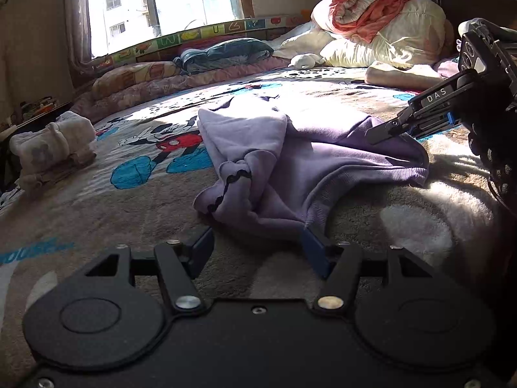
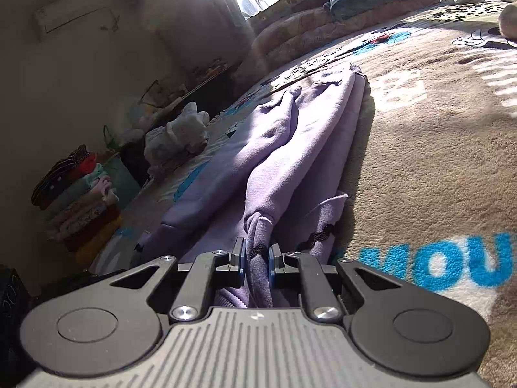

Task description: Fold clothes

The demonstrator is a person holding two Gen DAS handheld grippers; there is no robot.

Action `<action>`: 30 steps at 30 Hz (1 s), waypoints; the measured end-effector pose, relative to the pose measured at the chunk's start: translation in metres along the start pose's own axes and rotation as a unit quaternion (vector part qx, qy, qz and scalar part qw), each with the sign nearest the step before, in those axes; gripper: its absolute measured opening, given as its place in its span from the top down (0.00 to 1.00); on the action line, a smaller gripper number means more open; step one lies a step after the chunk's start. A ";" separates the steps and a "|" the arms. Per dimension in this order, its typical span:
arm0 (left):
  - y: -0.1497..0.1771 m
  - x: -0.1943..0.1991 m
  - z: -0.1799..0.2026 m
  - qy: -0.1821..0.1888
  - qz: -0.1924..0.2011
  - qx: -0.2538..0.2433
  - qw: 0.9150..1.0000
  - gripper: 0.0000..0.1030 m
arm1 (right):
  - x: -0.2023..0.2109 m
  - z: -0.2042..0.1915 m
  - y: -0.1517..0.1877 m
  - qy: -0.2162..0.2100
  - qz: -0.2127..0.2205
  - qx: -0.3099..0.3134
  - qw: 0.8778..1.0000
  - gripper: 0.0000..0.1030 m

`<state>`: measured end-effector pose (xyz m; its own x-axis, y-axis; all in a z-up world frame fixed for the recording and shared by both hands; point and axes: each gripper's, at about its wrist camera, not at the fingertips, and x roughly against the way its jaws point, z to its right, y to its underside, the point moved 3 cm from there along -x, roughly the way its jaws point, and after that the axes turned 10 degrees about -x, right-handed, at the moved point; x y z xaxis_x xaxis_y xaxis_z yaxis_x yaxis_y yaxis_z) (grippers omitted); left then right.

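Note:
A lilac sweatshirt with black wavy trim lies crumpled on the cartoon-print blanket. My left gripper is open, low over the blanket, its blue pads on either side of the garment's near edge without pinching it. The right gripper comes in from the right in the left wrist view and sits on the garment's far side. In the right wrist view the sweatshirt stretches away in long folds, and my right gripper is shut on a bunched fold of it.
A small pile of white clothes lies at the left of the bed. Rolled quilts and pillows crowd the headboard end. A stack of folded clothes stands beside the bed. A window is behind.

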<state>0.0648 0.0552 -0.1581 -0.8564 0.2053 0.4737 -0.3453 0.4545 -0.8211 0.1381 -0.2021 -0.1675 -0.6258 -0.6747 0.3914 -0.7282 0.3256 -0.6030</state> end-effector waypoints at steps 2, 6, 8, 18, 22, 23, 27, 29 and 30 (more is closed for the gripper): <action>-0.001 0.002 -0.002 -0.002 0.005 0.004 1.000 0.41 | 0.013 -0.006 0.003 0.000 0.018 0.019 1.000 0.77; -0.002 0.007 -0.007 -0.011 0.015 0.008 1.000 0.40 | 0.043 -0.024 0.018 0.023 0.047 0.111 0.992 0.47; 0.000 0.007 -0.008 -0.021 0.013 -0.004 1.000 0.40 | 0.053 -0.034 0.029 0.047 0.052 0.168 0.983 0.44; 0.013 -0.005 0.024 -0.063 -0.012 -0.229 0.971 0.40 | 0.036 -0.054 0.082 0.197 -0.025 0.396 0.896 0.35; 0.015 -0.016 0.030 -0.071 -0.010 -0.270 0.960 0.40 | 0.025 -0.052 0.084 0.229 -0.018 0.423 0.877 0.35; 0.014 -0.019 0.029 -0.069 -0.007 -0.269 0.961 0.40 | 0.023 -0.051 0.083 0.235 -0.015 0.428 0.873 0.35; 0.010 -0.031 0.024 -0.057 0.006 -0.265 0.963 0.40 | 0.013 -0.049 0.084 0.234 -0.008 0.455 0.859 0.35; 0.008 -0.035 0.026 -0.055 0.013 -0.274 0.960 0.41 | 0.011 -0.050 0.085 0.233 -0.004 0.469 0.852 0.35; 0.008 -0.036 0.026 -0.053 0.016 -0.275 0.960 0.41 | 0.010 -0.051 0.086 0.233 -0.001 0.477 0.847 0.35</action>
<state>0.0828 0.0287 -0.1898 -0.9074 0.1500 0.3925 -0.0889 0.8444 -0.5283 0.0549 -0.1467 -0.1801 -0.8288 -0.2671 0.4916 -0.3117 -0.5094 -0.8021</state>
